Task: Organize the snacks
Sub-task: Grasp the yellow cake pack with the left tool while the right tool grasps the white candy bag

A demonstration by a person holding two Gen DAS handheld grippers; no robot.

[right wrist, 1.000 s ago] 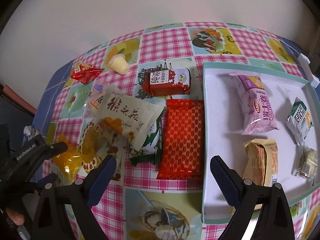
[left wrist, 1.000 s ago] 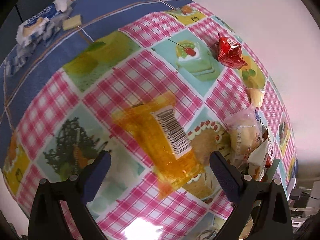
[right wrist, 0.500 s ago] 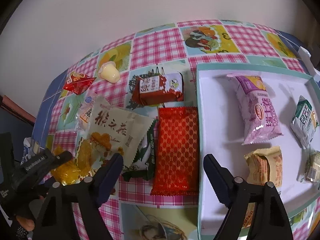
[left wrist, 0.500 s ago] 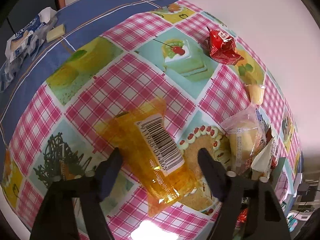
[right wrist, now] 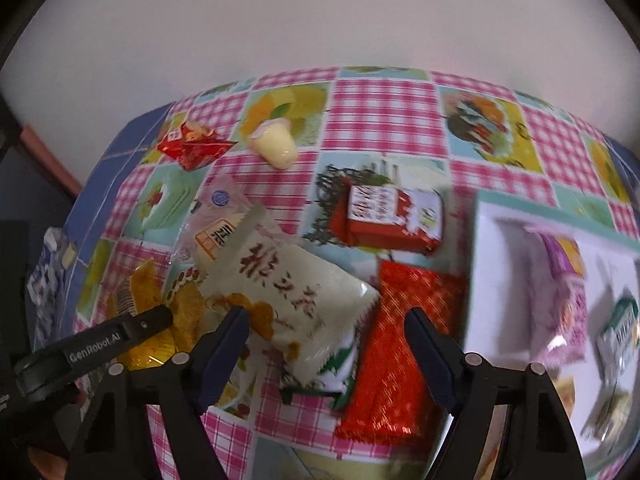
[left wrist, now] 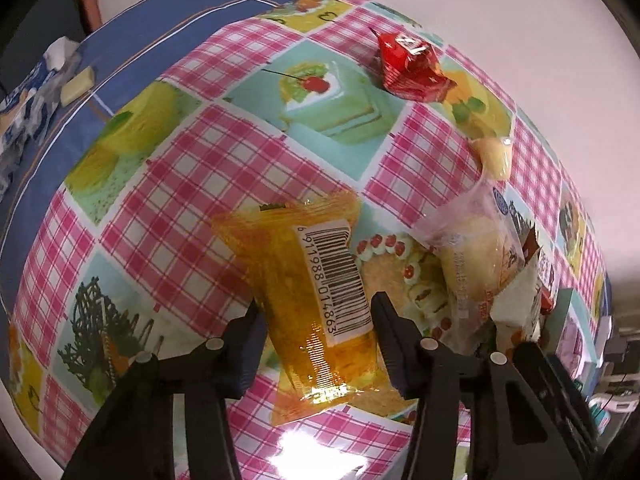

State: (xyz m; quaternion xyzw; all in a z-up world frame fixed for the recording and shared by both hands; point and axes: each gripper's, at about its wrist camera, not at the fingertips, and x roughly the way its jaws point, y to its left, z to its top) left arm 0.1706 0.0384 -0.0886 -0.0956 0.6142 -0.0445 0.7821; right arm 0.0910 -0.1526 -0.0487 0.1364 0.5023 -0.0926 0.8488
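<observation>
My left gripper (left wrist: 316, 322) is shut on an orange snack packet (left wrist: 308, 280) with a barcode label, its jaws pressing both sides of the packet near its lower half. The packet also shows in the right wrist view (right wrist: 148, 320), with the left gripper (right wrist: 132, 330) over it. My right gripper (right wrist: 326, 334) is open and empty above a cream packet (right wrist: 296, 292) and a red foil packet (right wrist: 396, 332). A white tray (right wrist: 484, 264) with several snacks lies at the right.
A red pouch (left wrist: 412, 68), a yellow jelly cup (left wrist: 496, 156) and a clear bread packet (left wrist: 472, 260) lie on the checked tablecloth. A red milk carton (right wrist: 388, 220) lies behind the red foil packet. Crumpled blue-white wrappers (left wrist: 28, 92) sit at the left edge.
My left gripper moved forward over the orange packet and closed on it. My right gripper drifted left and forward, staying open.
</observation>
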